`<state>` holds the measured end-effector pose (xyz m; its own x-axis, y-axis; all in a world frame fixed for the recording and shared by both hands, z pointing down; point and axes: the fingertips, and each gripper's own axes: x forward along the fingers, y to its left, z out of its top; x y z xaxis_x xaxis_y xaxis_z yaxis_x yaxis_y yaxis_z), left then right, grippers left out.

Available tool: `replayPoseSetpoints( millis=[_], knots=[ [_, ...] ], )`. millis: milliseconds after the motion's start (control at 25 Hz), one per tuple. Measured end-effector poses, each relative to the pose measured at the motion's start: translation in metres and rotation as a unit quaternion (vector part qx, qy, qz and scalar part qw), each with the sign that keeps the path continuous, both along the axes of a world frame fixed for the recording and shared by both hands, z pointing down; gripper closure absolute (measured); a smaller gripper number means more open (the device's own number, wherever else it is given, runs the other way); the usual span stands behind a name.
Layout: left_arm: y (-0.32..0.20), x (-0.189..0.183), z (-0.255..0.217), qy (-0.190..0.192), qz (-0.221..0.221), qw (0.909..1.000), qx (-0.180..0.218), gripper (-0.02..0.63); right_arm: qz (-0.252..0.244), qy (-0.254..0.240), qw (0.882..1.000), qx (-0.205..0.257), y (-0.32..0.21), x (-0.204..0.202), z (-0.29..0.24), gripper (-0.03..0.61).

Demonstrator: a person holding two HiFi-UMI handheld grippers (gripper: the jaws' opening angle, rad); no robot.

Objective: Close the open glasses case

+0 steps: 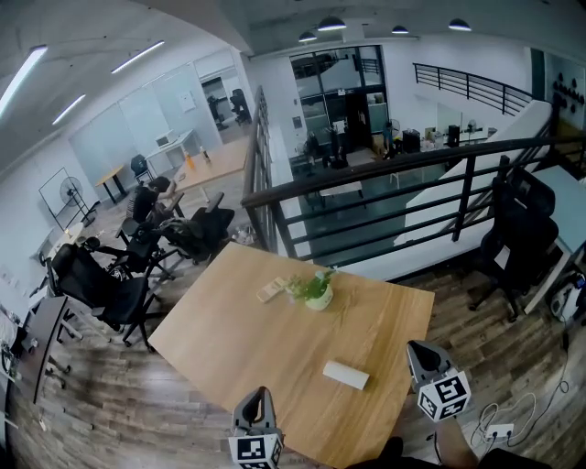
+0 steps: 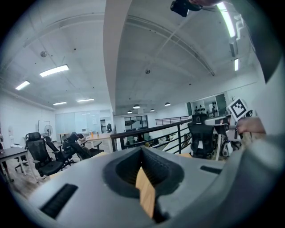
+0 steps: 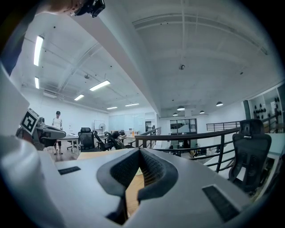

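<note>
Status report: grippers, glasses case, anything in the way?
Left gripper, right gripper shut, empty. White rectangular case flat on wooden table, untouched. Green potted plant beyond, clear.

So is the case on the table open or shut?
Looks shut: the case lies flat as one white block, no lid raised, though it is small in view.

Open-plan office, mezzanine level. Light wood table (image 1: 275,339) centre, on dark wood-plank floor (image 1: 110,403). Black metal railing (image 1: 385,179) just behind table, lower floor visible beyond. Cluster of black office chairs (image 1: 101,284) left of table. One more black chair (image 1: 522,229) right, beside white desk (image 1: 575,215). White walls, glass partition (image 1: 137,124) far left, dark-framed glazing (image 1: 339,87) at back. Standing fan (image 1: 71,192) far left. White ceiling: strip lights (image 1: 137,57), round lamps (image 1: 331,24). Power strip and cables (image 1: 499,429) on floor, right.
</note>
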<state>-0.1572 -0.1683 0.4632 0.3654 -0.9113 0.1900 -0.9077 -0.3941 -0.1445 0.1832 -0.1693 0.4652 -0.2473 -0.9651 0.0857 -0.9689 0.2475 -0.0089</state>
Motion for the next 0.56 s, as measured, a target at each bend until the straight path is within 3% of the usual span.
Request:
replayPoseSetpoints(
  millis=[560],
  knots=[
    [-0.0033,0.0054,-0.0001,-0.001,0.012,0.9999,0.004,0.614,0.005,0.0,1.0,-0.006,0.0029,0.0015,0.0032,0.565]
  ],
)
